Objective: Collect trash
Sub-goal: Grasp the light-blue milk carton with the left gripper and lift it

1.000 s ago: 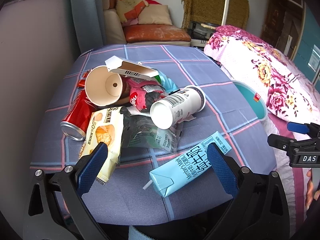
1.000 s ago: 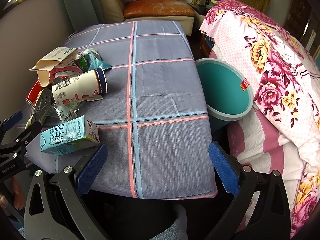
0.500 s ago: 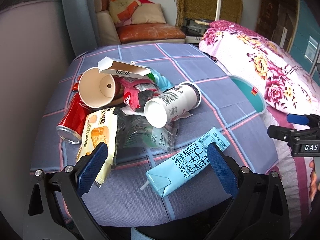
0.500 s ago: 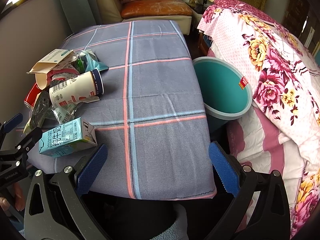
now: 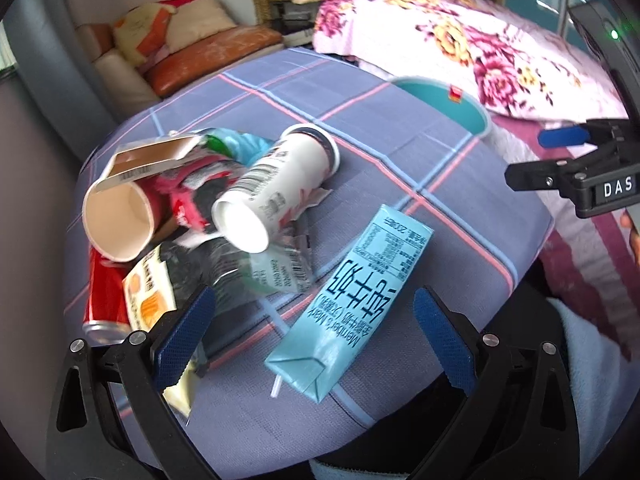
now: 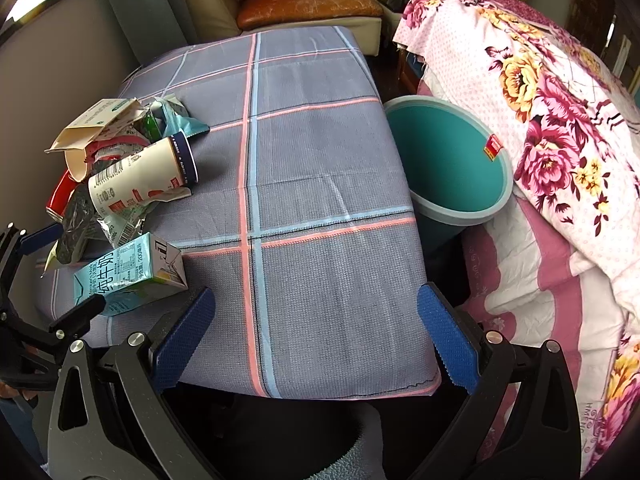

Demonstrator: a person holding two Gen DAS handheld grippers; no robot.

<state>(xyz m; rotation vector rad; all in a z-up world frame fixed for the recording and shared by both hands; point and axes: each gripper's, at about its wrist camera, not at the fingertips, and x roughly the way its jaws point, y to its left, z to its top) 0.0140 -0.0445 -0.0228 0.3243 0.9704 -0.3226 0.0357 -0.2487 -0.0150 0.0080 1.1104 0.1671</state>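
A pile of trash lies on the left of the checked table (image 6: 320, 184): a blue milk carton (image 5: 352, 300) (image 6: 128, 280), a white drink cup (image 5: 276, 188) (image 6: 140, 176) on its side, a paper cup (image 5: 120, 220), a red can (image 5: 104, 300), a snack packet (image 5: 152, 292) and wrappers. A teal bin (image 6: 448, 160) (image 5: 444, 104) stands at the table's right edge. My left gripper (image 5: 316, 328) is open, just above the near end of the carton. My right gripper (image 6: 316, 332) is open and empty over the table's front edge.
A bed with a floral quilt (image 6: 540, 100) lies right of the bin. A sofa with an orange cushion (image 6: 308, 4) stands behind the table. A grey wall and curtain (image 6: 120, 8) run along the left. The right gripper also shows in the left wrist view (image 5: 576, 168).
My left gripper has moved forward and tilted toward the milk carton, which now lies between its fingers. My right gripper has edged forward slightly. Both stay open.
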